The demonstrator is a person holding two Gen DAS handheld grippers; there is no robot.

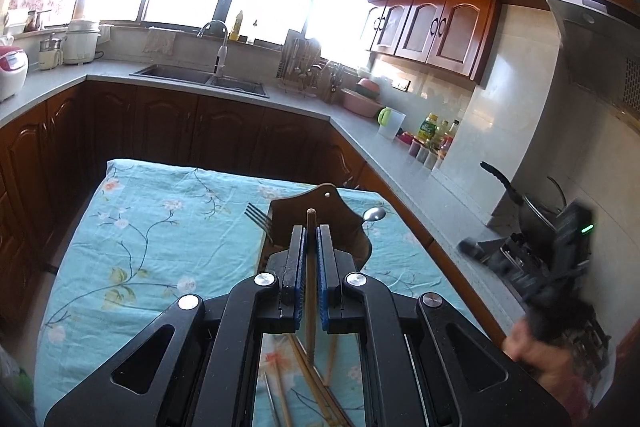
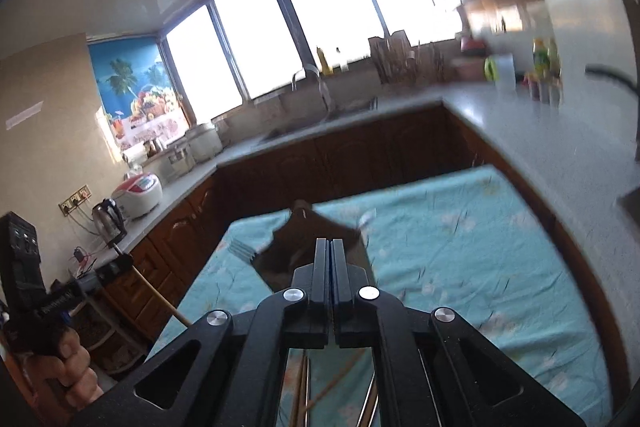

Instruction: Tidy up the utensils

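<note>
My left gripper [image 1: 311, 229] is shut on a wooden chopstick [image 1: 310, 287], which stands up between the blue pads. Just beyond its tips stands a brown wooden utensil holder [image 1: 344, 219], with a fork [image 1: 258, 217] at its left and a spoon [image 1: 374, 214] at its right. Several more chopsticks [image 1: 304, 387] lie on the floral blue cloth [image 1: 160, 247] under the gripper. My right gripper [image 2: 330, 243] is shut with nothing between its fingers and points at the same holder [image 2: 288, 255]. In the right wrist view, the held chopstick [image 2: 160, 291] shows at the left.
A grey counter [image 1: 420, 187] runs along the table's right side with bottles [image 1: 430, 131], a cup [image 1: 390, 123] and a black pan [image 1: 532, 203]. A sink [image 1: 200, 75] lies at the back under the windows. Dark wooden cabinets [image 1: 200, 131] stand beyond the table's far edge.
</note>
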